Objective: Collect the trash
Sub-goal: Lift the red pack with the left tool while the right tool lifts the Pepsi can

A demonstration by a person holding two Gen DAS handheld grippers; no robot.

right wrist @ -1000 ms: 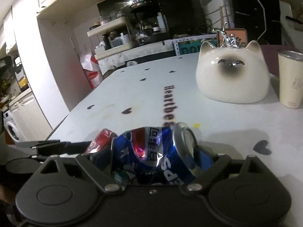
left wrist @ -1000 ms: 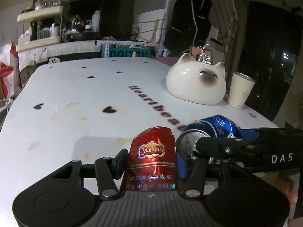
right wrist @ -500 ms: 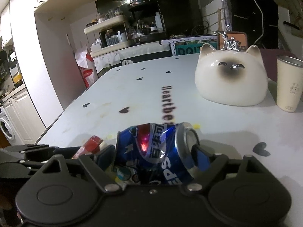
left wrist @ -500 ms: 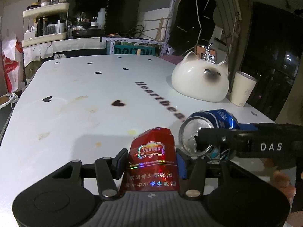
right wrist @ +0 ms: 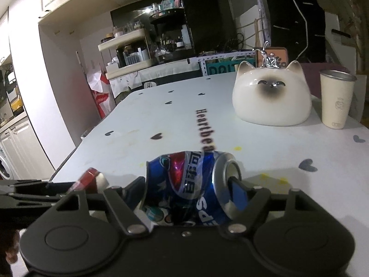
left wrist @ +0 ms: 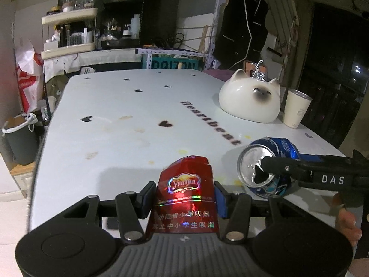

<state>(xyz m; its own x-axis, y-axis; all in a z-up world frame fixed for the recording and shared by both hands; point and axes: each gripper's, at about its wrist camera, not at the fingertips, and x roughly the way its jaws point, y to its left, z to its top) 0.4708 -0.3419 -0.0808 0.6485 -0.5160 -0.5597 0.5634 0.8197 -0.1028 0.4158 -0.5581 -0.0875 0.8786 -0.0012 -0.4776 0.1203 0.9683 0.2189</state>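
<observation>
Glossy red foil catches the light between the two fingers of the left tool (left wrist: 184, 196): a crumpled red cigarette pack (left wrist: 185, 198) with a holographic logo stands upright there, pinched from both sides and raised above the white table (left wrist: 120, 143). The left tool points level across the table top. Just to its right the right tool (right wrist: 192, 194) comes in sideways, its black arm marked "DAS" crossing the lower right of the left view, and its fingers clamp a dented blue aluminium soda can (right wrist: 191, 184) lying on its side, one finger against the silver opened end, the other against the base.

The table is smooth, printed with dark hearts and the word "Heartbeat", and faintly stained. Ahead and to the right of both tools sits a rounded glazed cream cat-shaped ceramic piece (left wrist: 250, 102), with a cream paper cup (left wrist: 296, 108) just beside it near the table's right edge. Ahead and to the left lies a wide stretch of table. Beyond the left edge a dark bin with a drawstring liner (left wrist: 19, 138) stands on the floor.
</observation>
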